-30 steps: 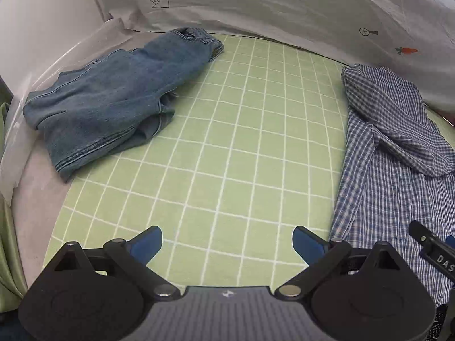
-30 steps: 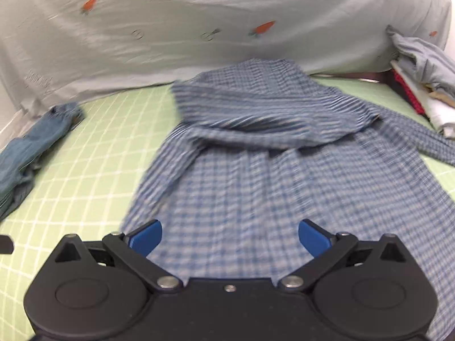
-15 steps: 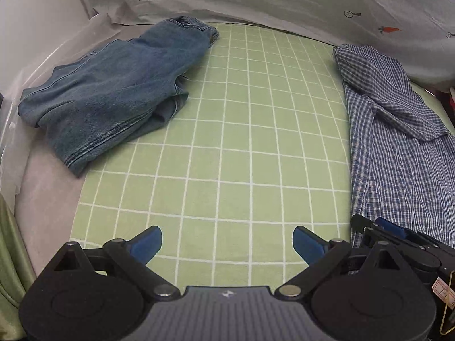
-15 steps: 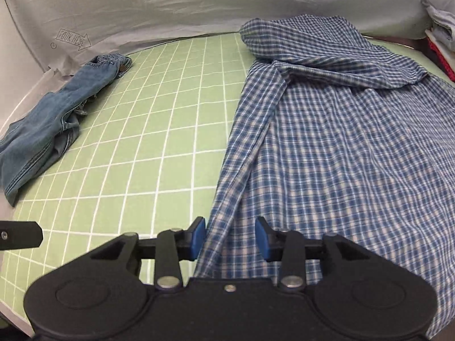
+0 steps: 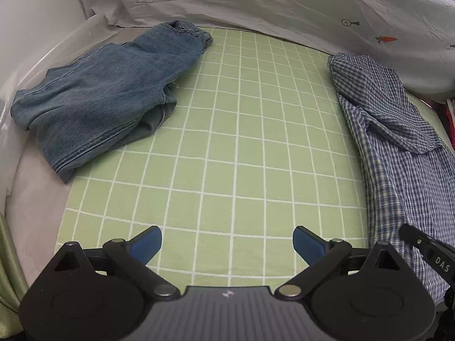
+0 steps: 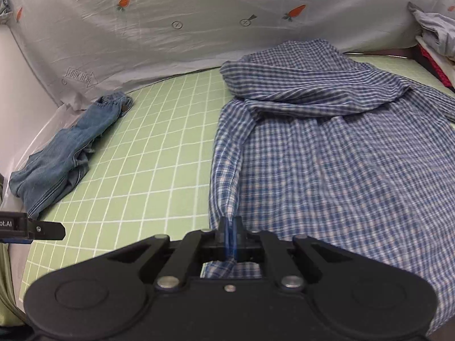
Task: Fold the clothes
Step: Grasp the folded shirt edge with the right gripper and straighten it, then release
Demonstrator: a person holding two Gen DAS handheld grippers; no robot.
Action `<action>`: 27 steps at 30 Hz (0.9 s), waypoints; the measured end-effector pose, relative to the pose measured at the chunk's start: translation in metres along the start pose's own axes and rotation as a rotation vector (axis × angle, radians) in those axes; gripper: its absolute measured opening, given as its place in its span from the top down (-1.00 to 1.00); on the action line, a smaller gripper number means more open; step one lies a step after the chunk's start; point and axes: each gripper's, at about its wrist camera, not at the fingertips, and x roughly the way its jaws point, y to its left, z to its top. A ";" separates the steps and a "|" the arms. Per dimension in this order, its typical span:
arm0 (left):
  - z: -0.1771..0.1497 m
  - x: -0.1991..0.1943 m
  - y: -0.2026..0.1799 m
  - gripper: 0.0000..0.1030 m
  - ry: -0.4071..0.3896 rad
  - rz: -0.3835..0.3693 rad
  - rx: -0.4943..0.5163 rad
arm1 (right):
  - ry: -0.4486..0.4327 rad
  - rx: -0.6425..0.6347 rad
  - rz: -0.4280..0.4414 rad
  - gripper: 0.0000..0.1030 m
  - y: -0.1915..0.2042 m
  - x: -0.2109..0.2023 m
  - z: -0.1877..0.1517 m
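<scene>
A blue and white checked shirt point(image 6: 341, 147) lies spread on the green grid mat point(image 6: 159, 153); it also shows at the right of the left wrist view point(image 5: 398, 142). My right gripper point(image 6: 230, 234) is shut on the shirt's near left hem corner, and the fabric rises into the jaws. My left gripper point(image 5: 227, 244) is open and empty, low over the bare mat point(image 5: 227, 142) to the left of the shirt. Part of the right gripper point(image 5: 426, 253) shows at the left wrist view's lower right.
Folded blue jeans point(image 5: 105, 91) lie at the mat's far left, also in the right wrist view point(image 6: 68, 156). A grey printed sheet point(image 6: 199, 28) hangs behind. A pile of other clothes point(image 6: 435, 34) sits at the far right. A white wall point(image 5: 34, 14) stands left.
My right gripper has closed from open onto the shirt's hem corner and has lifted it slightly. My left gripper stays open and has shifted a little over the mat.
</scene>
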 end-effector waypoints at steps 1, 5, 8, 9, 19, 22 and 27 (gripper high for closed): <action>0.000 0.001 -0.007 -0.90 0.000 -0.002 0.003 | -0.004 0.006 -0.009 0.94 -0.012 -0.003 0.003; 0.001 0.005 -0.036 -0.90 0.005 -0.002 0.010 | -0.003 0.038 -0.047 0.94 -0.060 -0.009 0.012; -0.001 0.006 -0.058 -0.90 0.013 0.008 0.013 | 0.018 0.033 -0.074 0.94 -0.094 -0.004 0.018; -0.002 0.007 -0.065 -0.90 0.018 0.012 0.014 | 0.033 0.017 -0.080 0.93 -0.102 0.001 0.018; -0.013 0.013 -0.114 -0.90 0.071 0.064 0.004 | 0.182 -0.090 -0.059 0.39 -0.125 0.029 0.000; -0.010 0.014 -0.125 -0.90 0.068 0.066 -0.007 | 0.145 -0.072 -0.050 0.31 -0.142 0.023 0.012; 0.003 0.018 -0.144 -0.91 0.036 0.062 -0.035 | 0.084 -0.043 -0.036 -0.27 -0.169 0.012 0.032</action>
